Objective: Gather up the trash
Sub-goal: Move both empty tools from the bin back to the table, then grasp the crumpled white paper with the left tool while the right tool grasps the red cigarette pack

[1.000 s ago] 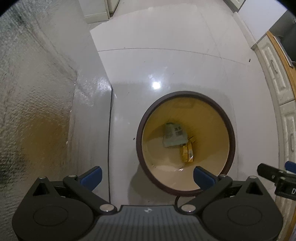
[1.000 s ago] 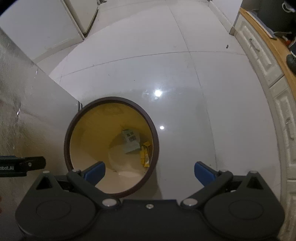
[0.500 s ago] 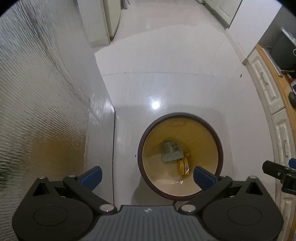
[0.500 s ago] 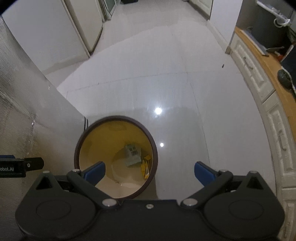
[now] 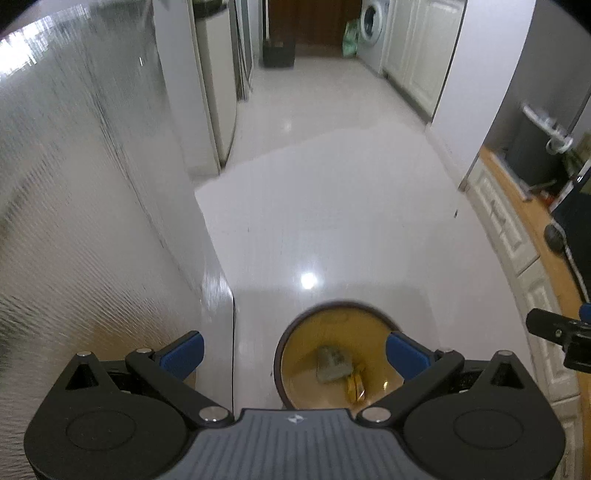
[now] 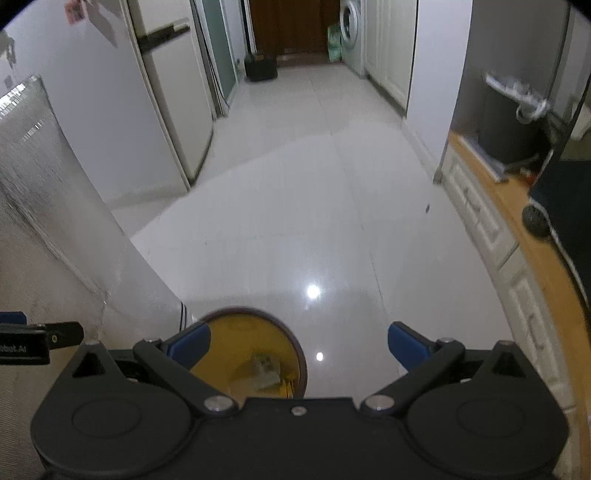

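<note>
On glossy white floor tiles (image 5: 351,229), beside the corner of a foil-faced panel (image 5: 92,221): round waste bin (image 5: 295,354) with dark brown rim and yellow interior, standing upright. Inside the bin, on its bottom: grey-green crumpled carton (image 5: 332,366) and, just beside it on the right, a small yellow wrapper (image 5: 355,384); both blurred, print unreadable. Left gripper (image 5: 293,354) held above the bin, jaws spread wide, blue fingertips (image 5: 183,350) apart with nothing between them; bin opening visible in the gap, toward the right finger. Right gripper (image 6: 298,347) likewise held above the floor, jaws spread wide and empty; bin (image 6: 295,354) seen partly behind its left finger, carton (image 6: 264,371) and an edge of the yellow wrapper (image 6: 287,387) visible within. Black tip of the right gripper showing at the right edge of the left wrist view; black tip of the left gripper showing at the left edge of the right wrist view. Bright ceiling-light reflection (image 6: 313,291) on the tiles just beyond the bin. Along the right: white cabinet fronts (image 6: 480,221) under a wooden counter (image 6: 517,206) carrying dark objects, not identifiable. Further off: refrigerator (image 6: 173,107) on the left, corridor with a washing machine (image 6: 349,22) and a dark wooden door (image 6: 291,26) at the far end
</note>
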